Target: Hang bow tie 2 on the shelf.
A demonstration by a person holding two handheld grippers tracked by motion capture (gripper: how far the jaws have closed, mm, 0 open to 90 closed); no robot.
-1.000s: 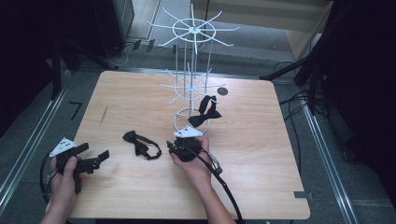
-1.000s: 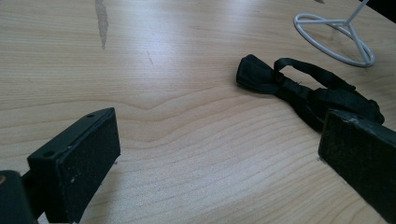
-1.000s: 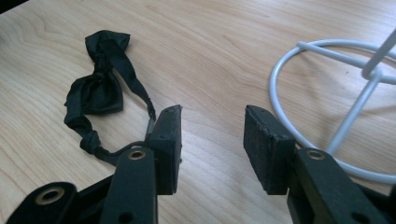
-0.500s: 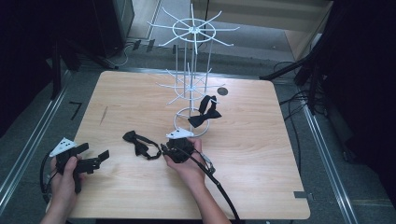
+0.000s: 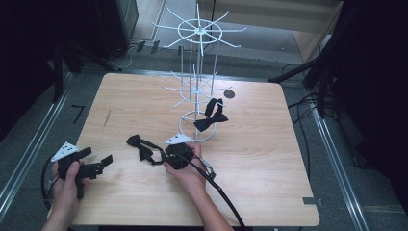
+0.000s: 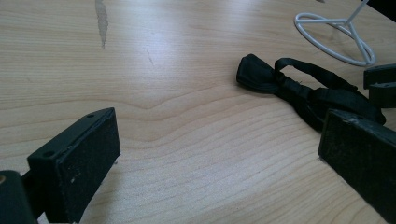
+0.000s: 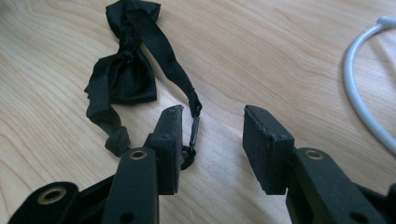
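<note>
Black grippers (image 5: 161,157), grey triangular plates

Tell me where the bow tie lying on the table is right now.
In the high view, the loose bow tie lies flat on the table, left of the white rack's ring base and just ahead of the open right gripper.

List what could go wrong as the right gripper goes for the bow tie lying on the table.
1. The right gripper stands open at the strap's clasp end, not the bow tie itself; closing here may catch only the thin strap, or miss it.
2. Lifted by the strap, the bow would dangle and might snag the white stand close by, where another bow tie hangs.
</note>
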